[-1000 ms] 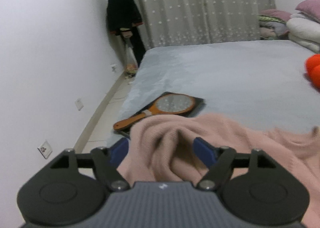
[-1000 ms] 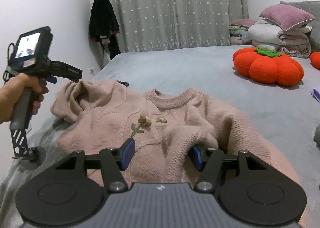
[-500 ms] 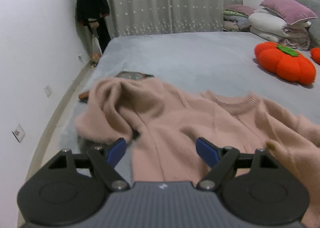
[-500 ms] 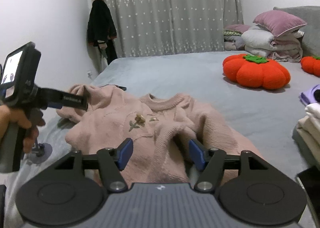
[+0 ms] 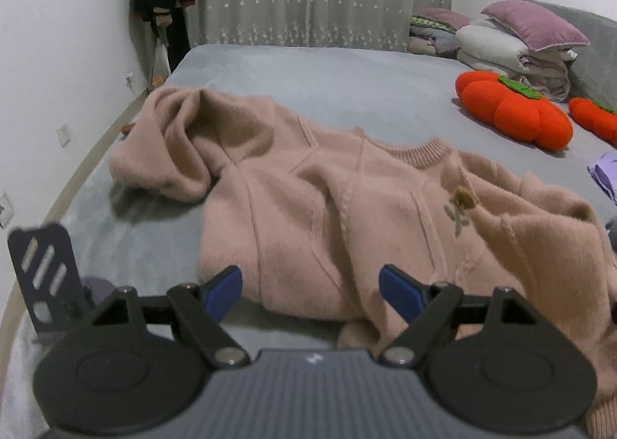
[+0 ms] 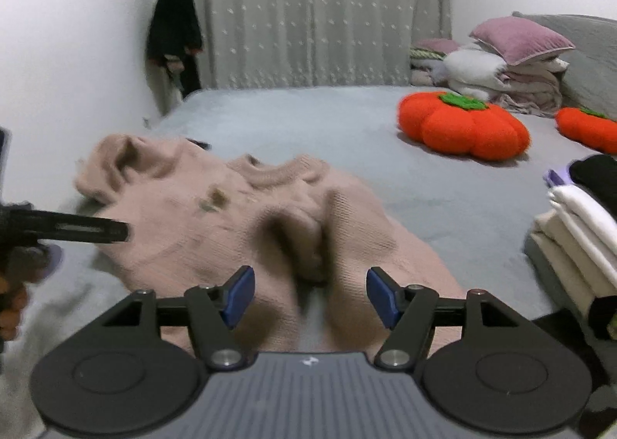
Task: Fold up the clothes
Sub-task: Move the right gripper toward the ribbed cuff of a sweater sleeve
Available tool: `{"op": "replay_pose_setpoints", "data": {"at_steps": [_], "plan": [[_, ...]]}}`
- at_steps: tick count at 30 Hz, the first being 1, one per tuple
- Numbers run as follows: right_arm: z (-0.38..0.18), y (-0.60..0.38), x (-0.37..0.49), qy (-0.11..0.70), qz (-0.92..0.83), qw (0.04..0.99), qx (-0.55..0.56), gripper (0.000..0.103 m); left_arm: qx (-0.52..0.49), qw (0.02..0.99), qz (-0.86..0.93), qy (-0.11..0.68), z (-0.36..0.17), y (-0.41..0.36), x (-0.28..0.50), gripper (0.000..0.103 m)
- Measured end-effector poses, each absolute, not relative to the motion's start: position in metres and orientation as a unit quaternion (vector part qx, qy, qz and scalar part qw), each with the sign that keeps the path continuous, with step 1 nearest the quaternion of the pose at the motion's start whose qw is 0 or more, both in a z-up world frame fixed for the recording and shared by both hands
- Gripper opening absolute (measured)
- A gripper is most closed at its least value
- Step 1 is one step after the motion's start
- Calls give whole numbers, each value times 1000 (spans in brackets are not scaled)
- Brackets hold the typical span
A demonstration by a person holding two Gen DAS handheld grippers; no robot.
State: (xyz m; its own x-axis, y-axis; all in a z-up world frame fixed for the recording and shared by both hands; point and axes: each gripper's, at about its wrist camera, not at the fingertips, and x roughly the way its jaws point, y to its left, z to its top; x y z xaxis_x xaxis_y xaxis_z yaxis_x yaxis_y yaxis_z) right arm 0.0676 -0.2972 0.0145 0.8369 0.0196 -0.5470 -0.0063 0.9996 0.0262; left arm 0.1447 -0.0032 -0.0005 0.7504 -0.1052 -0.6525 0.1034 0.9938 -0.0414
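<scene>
Since a second ago, the sweater (image 5: 308, 203) is no longer being gripped by the left gripper (image 5: 310, 290); it is being left rumpled on the bed (image 5: 347, 92), one sleeve bunched leftward. Both grippers, the right gripper (image 6: 310, 292) included, are being held spread and empty over its hem, probably for a fresh grip.

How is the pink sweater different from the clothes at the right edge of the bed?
The pink sweater lies spread out and wrinkled, with one sleeve bunched up; the clothes at the right edge are folded and stacked in a neat pile. The sweater is one pink knitted piece with a small flower on the chest; the pile has several pieces in white, cream and black. Both rest on the grey bed.
</scene>
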Motion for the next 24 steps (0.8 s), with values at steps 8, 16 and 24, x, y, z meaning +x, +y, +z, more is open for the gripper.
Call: {"op": "replay_pose_setpoints", "data": {"at_steps": [8, 16, 24], "plan": [[-6, -353, 90, 320, -29, 943, 88, 63, -47, 934, -66, 347, -30, 7, 165, 84], [-22, -351, 113, 339, -32, 937, 74, 63, -120, 929, -60, 346, -54, 15, 185, 84], [-4, -343, 142, 292, -98, 951, 13, 11, -110, 934, -60, 335, -44, 18, 188, 49]]}}
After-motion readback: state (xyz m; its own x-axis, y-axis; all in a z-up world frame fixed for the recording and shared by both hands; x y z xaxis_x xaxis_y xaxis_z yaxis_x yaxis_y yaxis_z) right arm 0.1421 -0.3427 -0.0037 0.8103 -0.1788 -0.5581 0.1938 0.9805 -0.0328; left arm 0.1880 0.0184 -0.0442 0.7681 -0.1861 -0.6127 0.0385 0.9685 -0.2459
